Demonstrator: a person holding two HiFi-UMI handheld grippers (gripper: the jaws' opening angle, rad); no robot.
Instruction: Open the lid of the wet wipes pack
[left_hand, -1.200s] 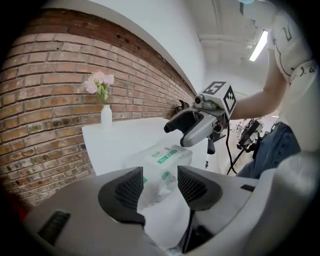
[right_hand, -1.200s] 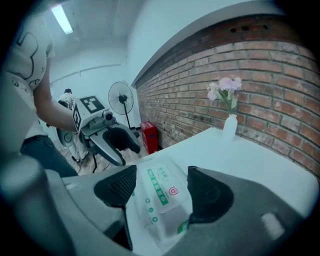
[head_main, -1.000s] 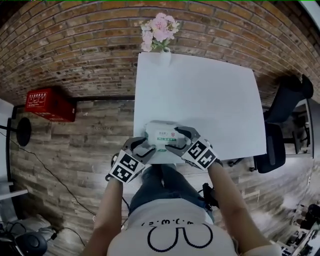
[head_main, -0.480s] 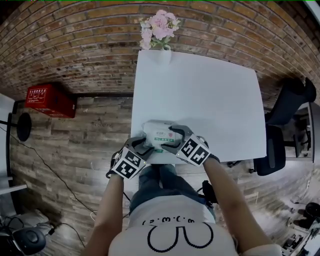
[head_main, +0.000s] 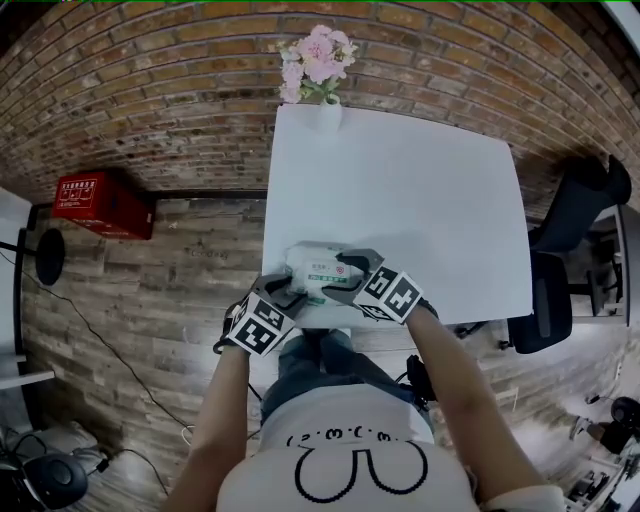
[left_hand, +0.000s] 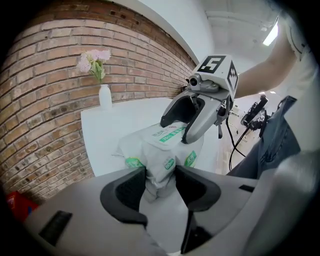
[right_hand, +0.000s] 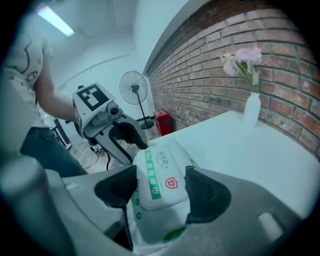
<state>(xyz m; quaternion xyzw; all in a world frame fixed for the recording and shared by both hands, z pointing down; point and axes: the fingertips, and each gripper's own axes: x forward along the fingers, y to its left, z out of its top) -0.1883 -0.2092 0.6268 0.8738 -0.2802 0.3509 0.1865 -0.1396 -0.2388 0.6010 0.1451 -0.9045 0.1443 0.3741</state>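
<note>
- The wet wipes pack (head_main: 318, 268) is showing white, with green bands and a red shield.
- The table (head_main: 420, 190) is showing plain white.
- The brick wall (head_main: 150, 90) is showing red-brown.
- The flowers (head_main: 318, 55) are showing pink, in a white vase (head_main: 329, 112).

To me the wet wipes pack (head_main: 312, 258), low in the middle of the frame, looks like soft, crinkled plastic film with a faint sheen. Its lid (right_hand: 159, 179) is stiffer, smooth moulded plastic. My bench (head_main: 420, 190) is smooth, matt white. The wall (head_main: 150, 90) across the top is rough brick, and the floor (head_main: 150, 300) at left is grained wooden planks.
</note>
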